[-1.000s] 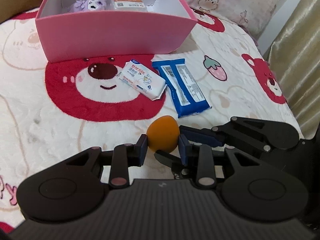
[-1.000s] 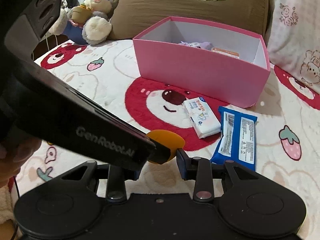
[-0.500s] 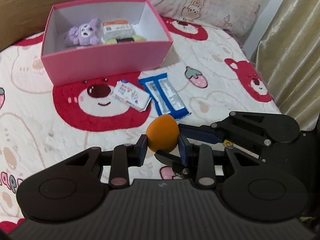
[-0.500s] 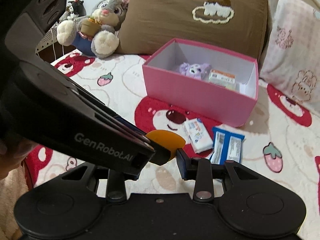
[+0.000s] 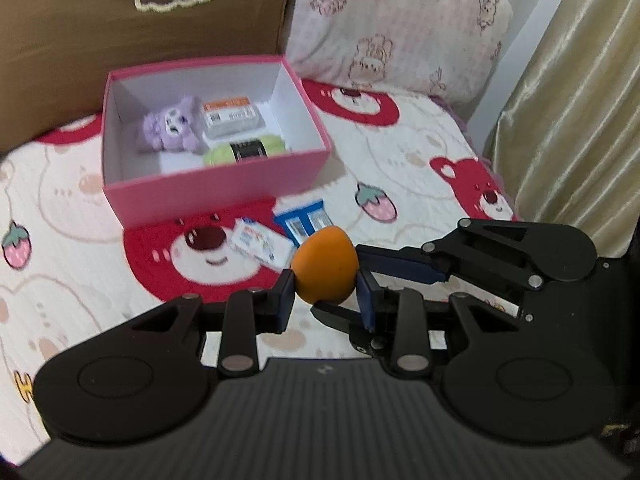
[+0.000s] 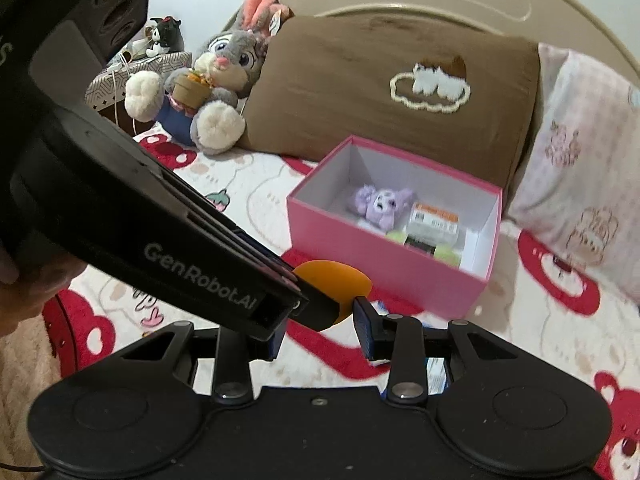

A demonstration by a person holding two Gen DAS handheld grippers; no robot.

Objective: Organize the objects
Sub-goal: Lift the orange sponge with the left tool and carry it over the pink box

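My left gripper [image 5: 325,290] is shut on an orange egg-shaped sponge [image 5: 324,266] and holds it in the air above the blanket. My right gripper [image 6: 318,322] also closes around the same sponge [image 6: 336,276], from the right side; its fingers [image 5: 400,266] show in the left wrist view. The pink box [image 5: 216,188] stands ahead, open, holding a purple plush [image 5: 172,126], a white packet [image 5: 232,116] and a green bundle [image 5: 244,150]. A white tissue pack [image 5: 260,244] and a blue packet [image 5: 306,222] lie on the blanket in front of the box.
A bear-print blanket [image 5: 80,240] covers the bed. A brown pillow [image 6: 380,92] and a pink pillow [image 5: 400,28] lean behind the box. A grey rabbit plush [image 6: 216,80] sits at the far left. A gold curtain [image 5: 580,100] hangs at the right.
Both grippers have risen together with the orange sponge; the box and the packets now look smaller and lower, and the box's inside shows.
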